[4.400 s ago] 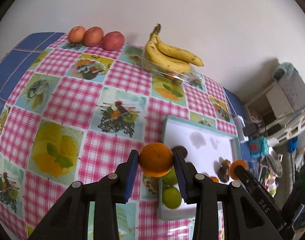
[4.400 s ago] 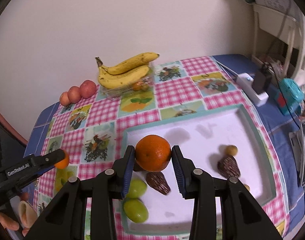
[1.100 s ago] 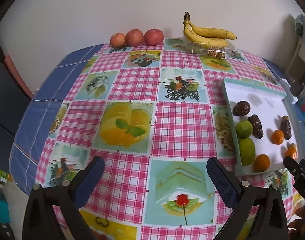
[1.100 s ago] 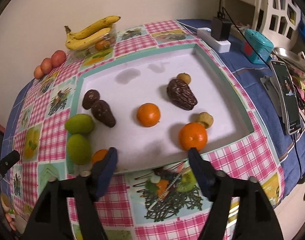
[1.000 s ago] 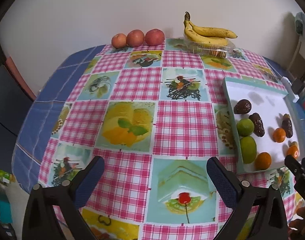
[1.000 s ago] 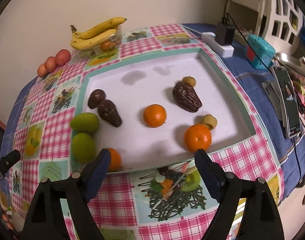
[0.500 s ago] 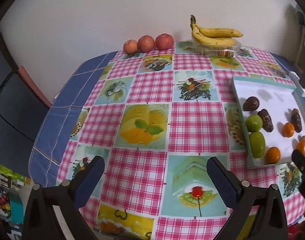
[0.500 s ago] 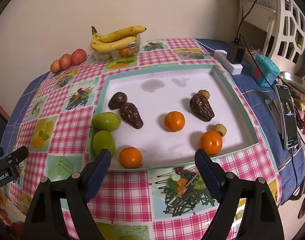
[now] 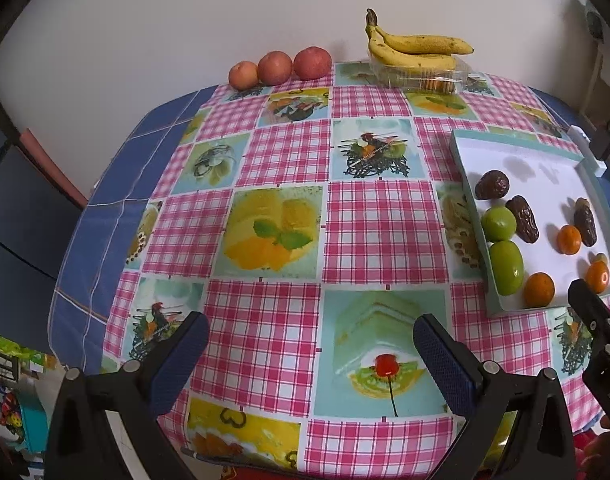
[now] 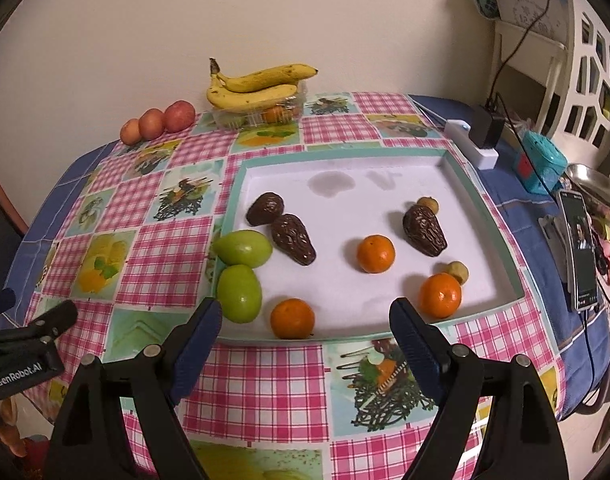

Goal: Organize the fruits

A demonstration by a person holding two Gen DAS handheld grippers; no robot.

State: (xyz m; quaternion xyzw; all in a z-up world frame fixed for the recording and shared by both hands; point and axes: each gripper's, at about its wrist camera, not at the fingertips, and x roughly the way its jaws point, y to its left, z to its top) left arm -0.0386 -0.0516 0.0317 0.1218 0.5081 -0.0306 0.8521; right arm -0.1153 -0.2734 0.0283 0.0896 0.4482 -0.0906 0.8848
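Both the left gripper (image 9: 309,338) and right gripper (image 10: 301,322) gape wide, holding nothing. Three round oranges (image 10: 376,254) lie in the white teal-rimmed tray (image 10: 481,220) at the right gripper's twelve o'clock. A clear plastic box (image 10: 261,114) under yellow bananas (image 10: 257,84) blurs its contents.

Black tongs (image 10: 301,316), blue ribbed pads (image 10: 415,350)

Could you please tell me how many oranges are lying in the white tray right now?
3. One orange lies at the tray's near edge beside the green fruit, one sits mid-tray, and one is at the near right. None looks hidden there.
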